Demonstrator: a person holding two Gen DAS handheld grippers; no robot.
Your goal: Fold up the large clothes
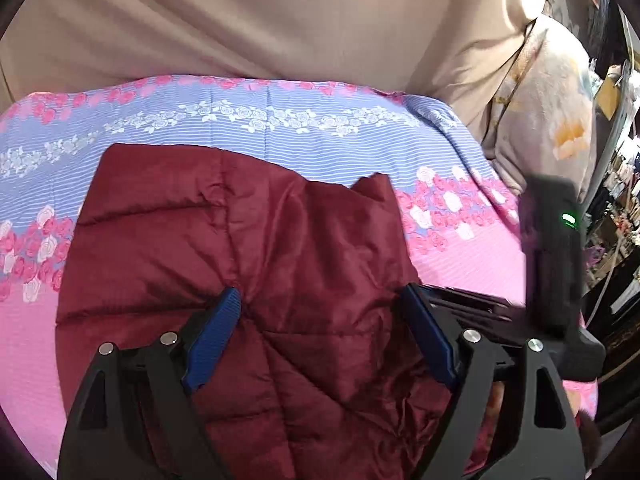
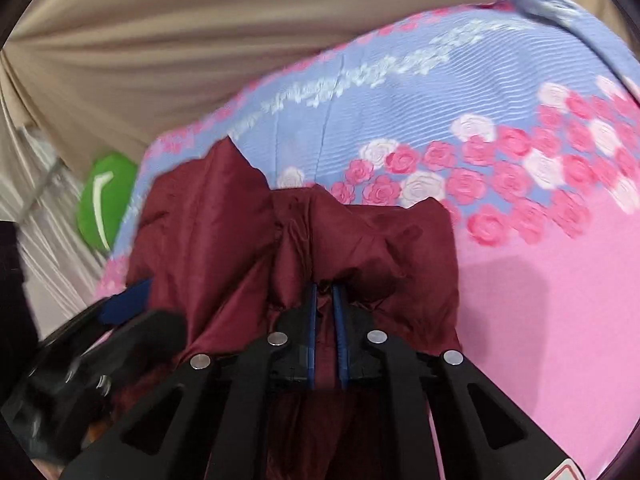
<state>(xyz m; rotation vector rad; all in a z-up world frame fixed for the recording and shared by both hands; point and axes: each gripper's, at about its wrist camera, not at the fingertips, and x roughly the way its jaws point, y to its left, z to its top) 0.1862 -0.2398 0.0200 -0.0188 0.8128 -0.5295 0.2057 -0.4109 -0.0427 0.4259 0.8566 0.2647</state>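
- A quilted maroon jacket (image 1: 256, 264) is seen lying on a bed covered by a floral sheet (image 1: 280, 120), blue-striped toward the far edge and pink toward the near edge.
- In the left wrist view the garment is spread over the middle of the bed, its far hem lying short of the band of white roses.
- The left gripper (image 1: 320, 332) is held wide open above the jacket; its blue pads (image 1: 212, 340) stand well apart and no cloth is pinched between them.
- The right gripper (image 2: 325, 312) is closed on a bunched fold of the jacket (image 2: 304, 240); its two blue pads are nearly together with maroon cloth drawn up between and over them.
- In the right wrist view the gathered fabric is seen raised in a crumpled hump ahead of the fingers, blurred at its left side.
- The black body of the right gripper is seen at the right edge of the left wrist view, with a green light (image 1: 570, 219) showing.
- A beige curtain (image 1: 280, 20) is hung beyond the far edge of the bed.
- A green cushion (image 2: 105, 200) is seen past the bed's left edge.
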